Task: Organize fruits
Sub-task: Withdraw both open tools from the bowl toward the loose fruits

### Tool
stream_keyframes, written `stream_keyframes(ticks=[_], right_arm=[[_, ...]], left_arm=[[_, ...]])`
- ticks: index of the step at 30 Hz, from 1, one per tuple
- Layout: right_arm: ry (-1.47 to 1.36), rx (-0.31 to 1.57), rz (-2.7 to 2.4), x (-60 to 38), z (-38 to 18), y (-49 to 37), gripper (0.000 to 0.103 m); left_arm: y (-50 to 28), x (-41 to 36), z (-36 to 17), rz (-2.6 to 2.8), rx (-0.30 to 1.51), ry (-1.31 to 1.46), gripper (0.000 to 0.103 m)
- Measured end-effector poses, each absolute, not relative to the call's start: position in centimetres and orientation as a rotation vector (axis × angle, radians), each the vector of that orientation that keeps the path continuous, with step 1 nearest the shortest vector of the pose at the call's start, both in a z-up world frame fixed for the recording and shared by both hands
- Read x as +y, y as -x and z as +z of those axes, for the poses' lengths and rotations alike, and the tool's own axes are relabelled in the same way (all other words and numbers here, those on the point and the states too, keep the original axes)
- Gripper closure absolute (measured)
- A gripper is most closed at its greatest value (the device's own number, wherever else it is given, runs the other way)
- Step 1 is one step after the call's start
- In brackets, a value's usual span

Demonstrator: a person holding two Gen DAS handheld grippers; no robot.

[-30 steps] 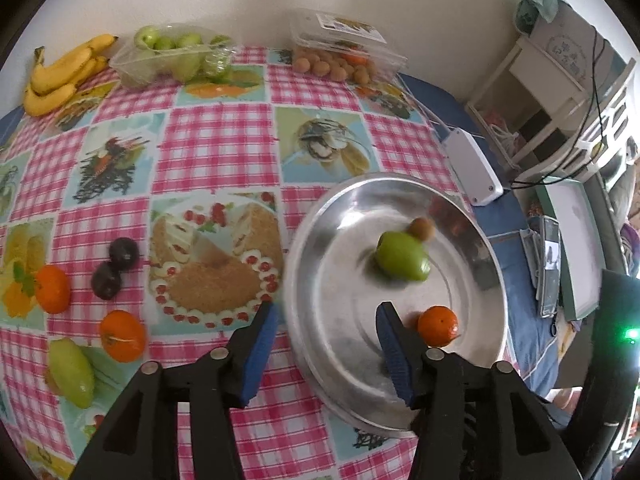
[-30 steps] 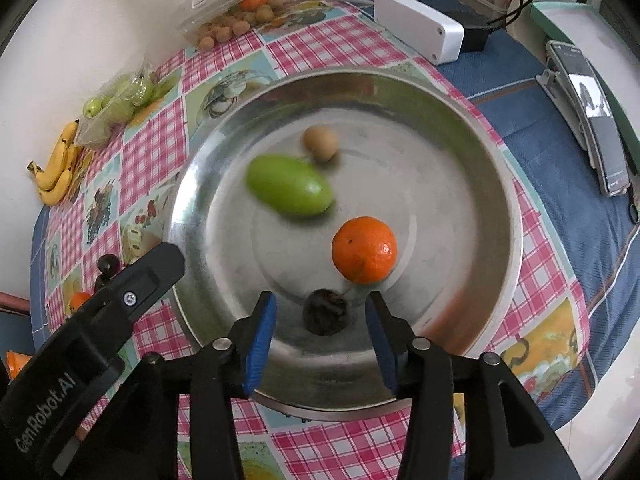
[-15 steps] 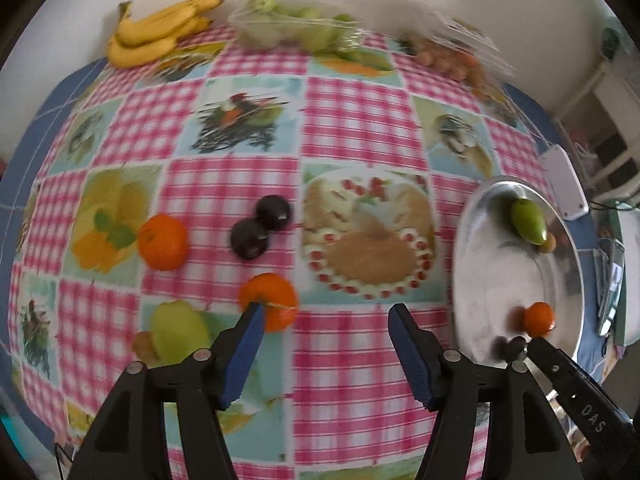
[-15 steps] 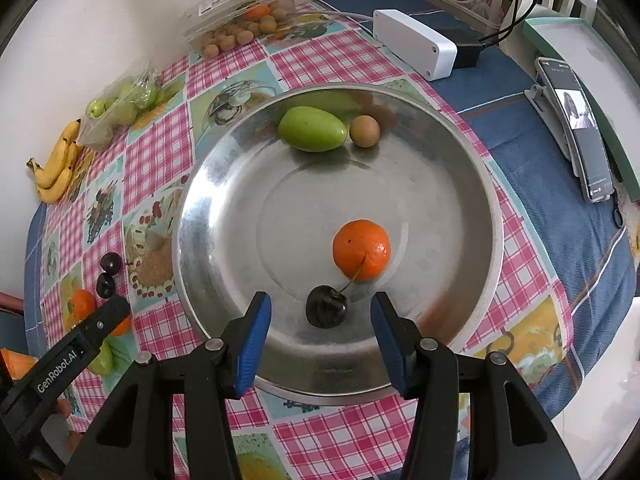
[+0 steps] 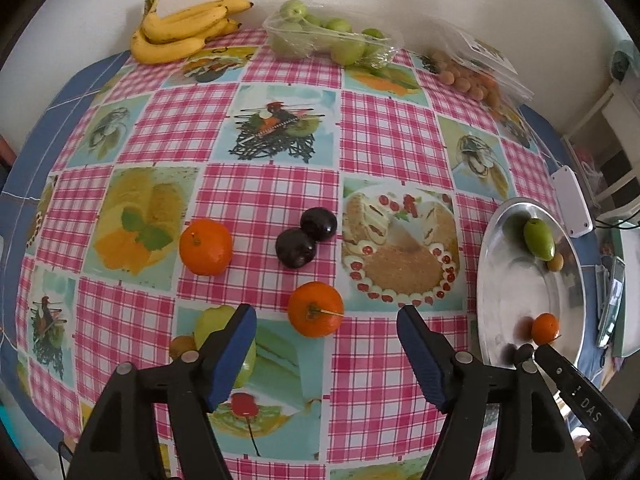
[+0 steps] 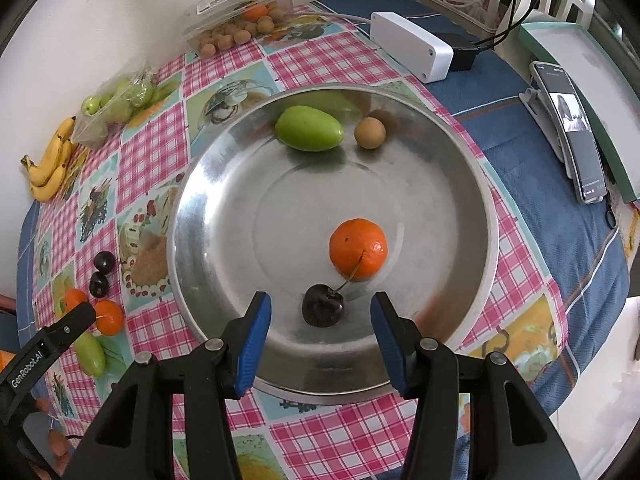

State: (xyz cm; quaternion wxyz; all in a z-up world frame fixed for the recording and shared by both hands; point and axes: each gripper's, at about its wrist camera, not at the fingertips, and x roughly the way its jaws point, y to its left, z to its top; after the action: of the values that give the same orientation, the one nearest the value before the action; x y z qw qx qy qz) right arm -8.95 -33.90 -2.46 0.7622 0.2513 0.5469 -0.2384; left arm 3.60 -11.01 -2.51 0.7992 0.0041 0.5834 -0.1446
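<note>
**Left gripper opens above an orange; right gripper poised over a cherry in the tray**

The left gripper points steeply down at the tablecloth, its jaws opening and holding nothing. An orange lies on the cloth in the gap just ahead of the blue pads, nearer the left one, touching neither. Beyond it sit two dark cherries side by side, and to their left a second orange. A green fruit lies partly hidden behind the left pad, with a small brown fruit beside it.

The right gripper hangs over the near side of the metal tray, jaws parted and empty. A dark cherry rests on the tray floor between the pads, clear of both; its stem leans against an orange just behind it. At the tray's far side lie a green fruit and a small brown fruit, near each other but apart.

Along the wall stand bananas, a bag of green fruit and a clear box of brown fruit.
</note>
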Motion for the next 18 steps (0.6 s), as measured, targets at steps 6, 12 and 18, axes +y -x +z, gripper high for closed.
stream_keyframes(ticks=[6,12,18], right_arm=[[-0.543,1.192,-0.529,-33.74,-2.69,8.74,0.034],[-0.539,1.198,-0.524,-33.53,-2.92,8.51,0.032],[-0.533,1.191,-0.514,-33.42,-2.94,8.29,0.020]], left_arm=[[-3.72,-10.75,-2.33,-0.307,1.234,-0.015,0.012],[-3.97,-10.37,-2.43,-0.284,1.229,-0.012,0.006],[-4.14,-10.01,-2.70,-0.245,1.232,-0.018,0.000]])
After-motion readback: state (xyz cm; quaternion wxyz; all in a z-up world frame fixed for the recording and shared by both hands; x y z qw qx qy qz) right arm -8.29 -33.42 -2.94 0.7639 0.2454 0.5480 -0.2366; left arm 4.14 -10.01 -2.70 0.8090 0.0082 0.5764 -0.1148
